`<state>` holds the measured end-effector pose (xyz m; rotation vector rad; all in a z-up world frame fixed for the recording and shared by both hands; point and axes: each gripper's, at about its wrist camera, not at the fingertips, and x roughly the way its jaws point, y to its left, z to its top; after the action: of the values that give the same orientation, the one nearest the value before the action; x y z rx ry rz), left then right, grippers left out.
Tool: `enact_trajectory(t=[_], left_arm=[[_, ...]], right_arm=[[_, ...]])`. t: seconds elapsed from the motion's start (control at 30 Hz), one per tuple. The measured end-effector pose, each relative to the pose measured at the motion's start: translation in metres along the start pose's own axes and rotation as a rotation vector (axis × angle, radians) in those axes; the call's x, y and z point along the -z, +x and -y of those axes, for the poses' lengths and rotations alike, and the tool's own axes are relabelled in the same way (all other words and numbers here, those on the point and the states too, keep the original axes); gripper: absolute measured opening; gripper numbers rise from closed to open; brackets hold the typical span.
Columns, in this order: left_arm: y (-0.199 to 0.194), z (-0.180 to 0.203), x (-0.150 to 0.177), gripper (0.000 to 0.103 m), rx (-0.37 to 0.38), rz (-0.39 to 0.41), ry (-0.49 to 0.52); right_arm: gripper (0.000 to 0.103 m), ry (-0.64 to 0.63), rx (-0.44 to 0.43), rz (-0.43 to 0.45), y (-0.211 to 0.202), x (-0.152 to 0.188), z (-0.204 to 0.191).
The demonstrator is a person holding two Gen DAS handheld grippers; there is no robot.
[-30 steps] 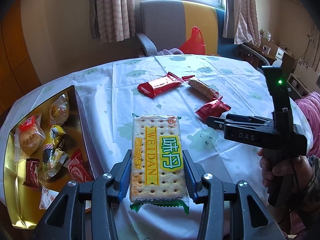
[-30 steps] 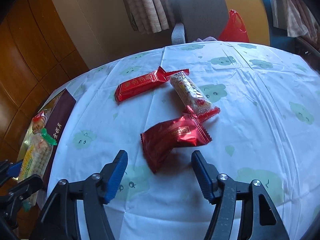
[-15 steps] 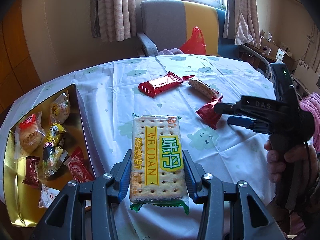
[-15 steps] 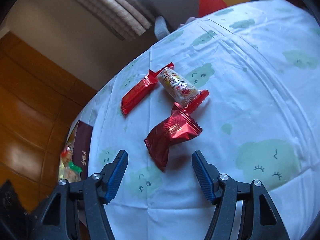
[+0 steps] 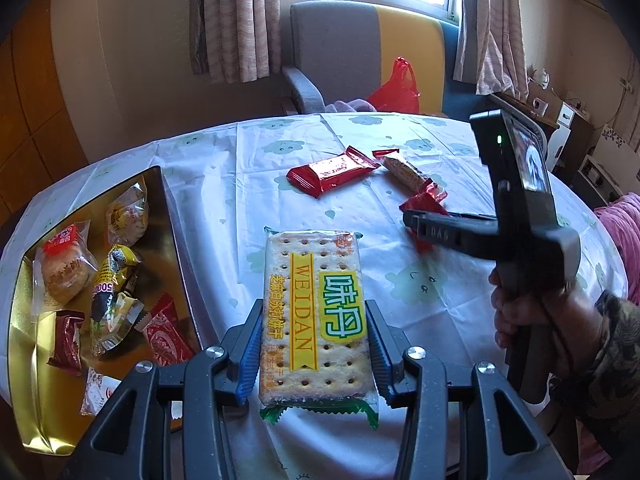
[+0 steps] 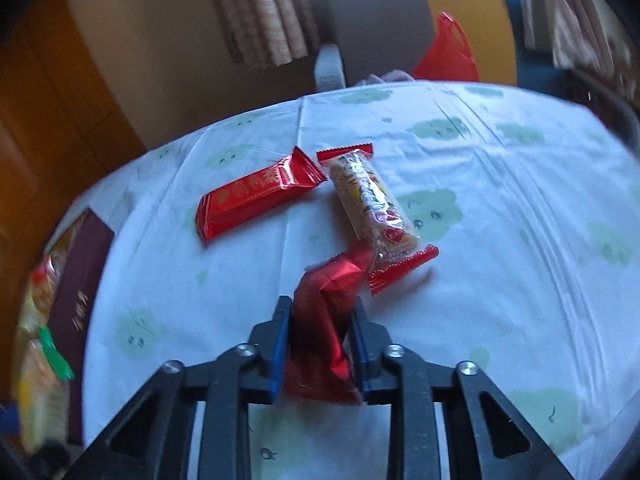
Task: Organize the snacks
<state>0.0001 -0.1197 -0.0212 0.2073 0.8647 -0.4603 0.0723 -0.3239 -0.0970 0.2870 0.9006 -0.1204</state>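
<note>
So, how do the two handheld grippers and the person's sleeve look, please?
Both grippers, left gripper and right gripper, have black angular arms with silver bolts and ribbed blue pads. From the side, the right one shows pale lettering, a tall black block with a green light and a small screen. The sleeve has a dark camouflage-like pattern.

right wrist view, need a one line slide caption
Right gripper, just closing, pinches a crumpled red snack packet on the tablecloth.

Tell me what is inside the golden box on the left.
The golden box holds several wrapped snacks: two round pastries, a yellow-and-black packet, and small red packets. Its near corner is hidden behind the left gripper.
</note>
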Motion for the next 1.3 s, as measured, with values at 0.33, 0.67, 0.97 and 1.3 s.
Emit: enact_trajectory(t=[0.33, 0.67, 0.97, 1.3], left_arm=[[-0.009, -0.014, -0.009, 0.047, -0.037, 0.029, -0.039], [-0.018, -0.035, -0.01, 0.047, -0.113, 0.047, -0.088], [-0.023, -0.061, -0.006, 0.047, -0.164, 0.049, -0.144], [-0.044, -0.138, -0.002, 0.047, -0.216, 0.083, -0.33]], right_arm=[[0.025, -0.128, 0.046, 0.033, 0.0, 0.009, -0.008], [0.025, -0.118, 0.03, 0.045, -0.002, 0.011, -0.008], [0.025, -0.115, 0.028, 0.045, -0.002, 0.011, -0.009], [0.025, -0.124, 0.038, 0.048, -0.002, 0.011, -0.01]])
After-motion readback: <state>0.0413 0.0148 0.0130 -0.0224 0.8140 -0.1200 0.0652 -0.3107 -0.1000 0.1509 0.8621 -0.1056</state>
